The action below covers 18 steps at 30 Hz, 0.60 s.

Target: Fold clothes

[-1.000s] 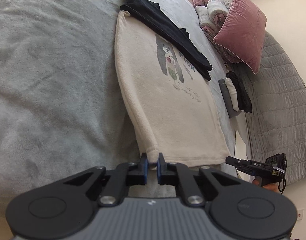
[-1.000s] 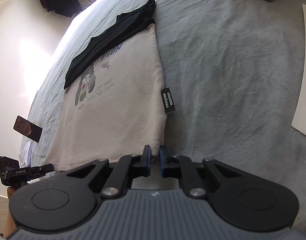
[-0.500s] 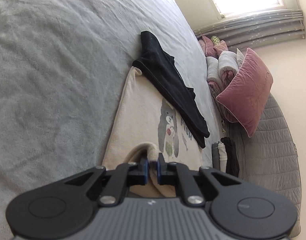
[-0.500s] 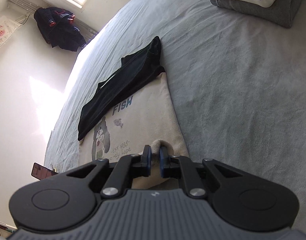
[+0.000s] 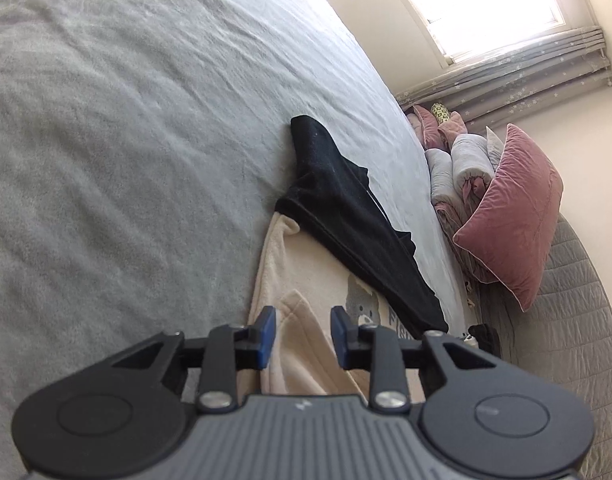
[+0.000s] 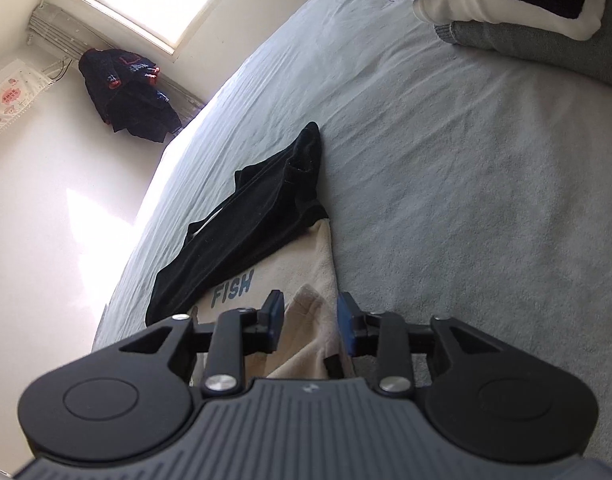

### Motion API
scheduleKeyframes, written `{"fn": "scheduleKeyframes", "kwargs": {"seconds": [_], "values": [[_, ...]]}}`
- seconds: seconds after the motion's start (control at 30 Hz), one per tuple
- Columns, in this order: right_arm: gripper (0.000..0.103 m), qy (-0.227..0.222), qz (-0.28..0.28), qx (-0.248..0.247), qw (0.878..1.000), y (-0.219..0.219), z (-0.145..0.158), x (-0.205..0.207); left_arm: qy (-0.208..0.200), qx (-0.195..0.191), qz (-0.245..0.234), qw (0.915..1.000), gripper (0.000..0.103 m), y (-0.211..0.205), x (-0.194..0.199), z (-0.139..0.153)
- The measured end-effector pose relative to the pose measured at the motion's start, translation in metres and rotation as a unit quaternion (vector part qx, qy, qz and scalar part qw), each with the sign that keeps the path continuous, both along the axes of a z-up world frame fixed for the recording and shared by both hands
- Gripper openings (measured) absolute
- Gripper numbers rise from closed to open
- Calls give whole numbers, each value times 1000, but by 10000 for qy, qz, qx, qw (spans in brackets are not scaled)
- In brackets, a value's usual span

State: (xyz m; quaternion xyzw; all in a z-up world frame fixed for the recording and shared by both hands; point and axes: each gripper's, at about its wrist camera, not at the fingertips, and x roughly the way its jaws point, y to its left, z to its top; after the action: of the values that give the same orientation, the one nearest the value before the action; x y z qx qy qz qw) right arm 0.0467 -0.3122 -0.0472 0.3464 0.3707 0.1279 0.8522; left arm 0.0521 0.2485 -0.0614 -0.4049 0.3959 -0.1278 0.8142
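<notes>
In the left wrist view, the left gripper sits low in the frame, its jaws just parted, a folded-over corner of the cream shirt lying loose between the blue pads. Black trousers cross the shirt's far end on the grey bed. A pink pillow leans at right.

In the right wrist view, the right gripper has likewise just opened, the shirt corner free between its pads. The trousers lie above it; folded clothes are stacked at upper right.
</notes>
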Motion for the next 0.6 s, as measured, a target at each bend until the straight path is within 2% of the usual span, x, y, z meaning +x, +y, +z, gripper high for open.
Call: {"fn": "scheduleKeyframes", "kwargs": {"seconds": [0.07, 0.17, 0.27, 0.33, 0.43, 0.6], "values": [[48, -200, 68, -304, 9993, 0, 7, -1, -201, 222, -36, 9995, 35, 3, -1, 8], [48, -494, 286, -774, 9954, 4, 18, 0, -474, 793, -219, 9955, 36, -2, -1, 19], [48, -775, 687, -1312, 9859, 17, 24, -1, -742, 1425, -642, 9849, 36, -19, 1, 27], [48, -914, 1042, -1769, 9744, 29, 25, -1, -866, 1731, -938, 9766, 36, -31, 1, 28], [48, -984, 1372, -2066, 9638, 41, 20, 1, -882, 2008, -1212, 9681, 36, -46, 4, 24], [48, -1005, 1606, -2450, 9508, 54, 11, 3, -772, 2321, -1304, 9608, 36, -55, 8, 16]]}}
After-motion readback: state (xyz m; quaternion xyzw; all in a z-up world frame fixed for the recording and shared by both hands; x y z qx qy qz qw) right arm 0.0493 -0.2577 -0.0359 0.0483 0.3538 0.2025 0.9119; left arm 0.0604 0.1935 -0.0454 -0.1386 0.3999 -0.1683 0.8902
